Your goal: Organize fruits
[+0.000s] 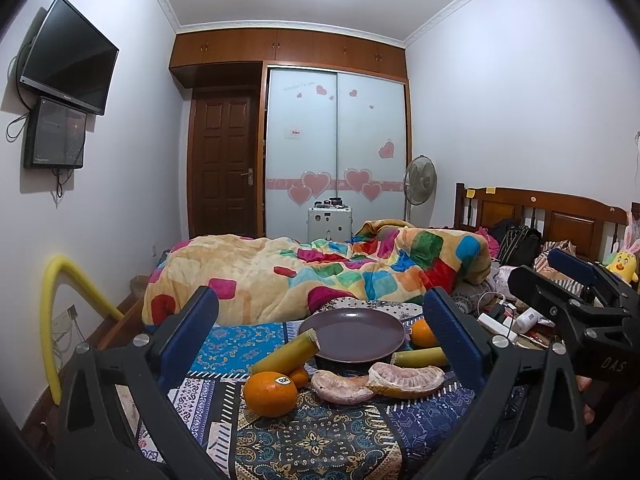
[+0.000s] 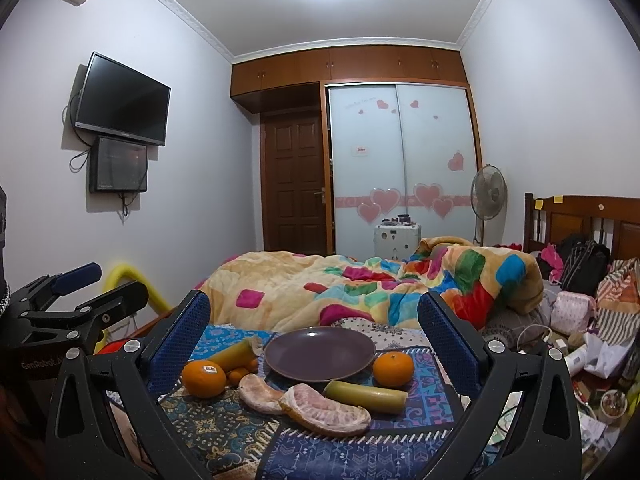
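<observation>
Both grippers, left gripper (image 1: 320, 344) and right gripper (image 2: 314, 344), hover with fingers spread, holding nothing. Nearest lie pomelo segments (image 2: 326, 410); at 10 o'clock an orange (image 2: 204, 378); beyond, the empty plate (image 2: 320, 354). Nothing is plated yet; likely next, grasp a segment.

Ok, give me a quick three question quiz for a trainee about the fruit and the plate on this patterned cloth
1. True or false: the purple plate already holds fruit.
2. Multiple choice: what lies nearest the right gripper? A) the peeled pomelo segments B) the stickered orange C) the yellow-green cane piece
3. Fill in: the plain orange sits on the plate's ____ side, seen from the right wrist view.

Key: 1. False, the plate is bare. 2. A. 3. Right; the stickered orange is on the left. Both the right gripper and the left gripper are open and hold nothing.
</observation>
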A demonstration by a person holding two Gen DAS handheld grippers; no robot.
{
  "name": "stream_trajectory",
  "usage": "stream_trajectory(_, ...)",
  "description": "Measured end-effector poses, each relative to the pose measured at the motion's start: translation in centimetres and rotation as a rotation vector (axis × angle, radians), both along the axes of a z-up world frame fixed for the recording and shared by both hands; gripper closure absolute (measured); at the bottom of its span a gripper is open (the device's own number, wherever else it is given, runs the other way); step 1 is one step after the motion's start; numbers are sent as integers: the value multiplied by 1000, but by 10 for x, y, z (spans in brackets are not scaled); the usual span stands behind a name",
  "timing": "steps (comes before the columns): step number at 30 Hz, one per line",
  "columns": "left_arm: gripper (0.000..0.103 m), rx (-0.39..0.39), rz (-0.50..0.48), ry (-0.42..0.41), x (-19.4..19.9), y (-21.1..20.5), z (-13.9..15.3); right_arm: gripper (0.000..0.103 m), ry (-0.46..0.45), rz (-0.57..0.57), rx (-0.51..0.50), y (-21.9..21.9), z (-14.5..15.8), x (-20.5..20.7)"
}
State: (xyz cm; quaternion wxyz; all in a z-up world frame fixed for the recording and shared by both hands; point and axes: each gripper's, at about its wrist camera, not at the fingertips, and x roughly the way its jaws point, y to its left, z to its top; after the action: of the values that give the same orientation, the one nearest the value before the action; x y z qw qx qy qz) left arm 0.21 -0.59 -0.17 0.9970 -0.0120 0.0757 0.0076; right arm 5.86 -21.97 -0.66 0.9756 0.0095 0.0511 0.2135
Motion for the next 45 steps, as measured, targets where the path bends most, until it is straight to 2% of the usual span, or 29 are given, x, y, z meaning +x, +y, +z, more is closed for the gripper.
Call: stream_trajectory(45, 0, 5, 7, 24, 8, 6, -9, 0, 24, 15, 7, 5, -5, 6)
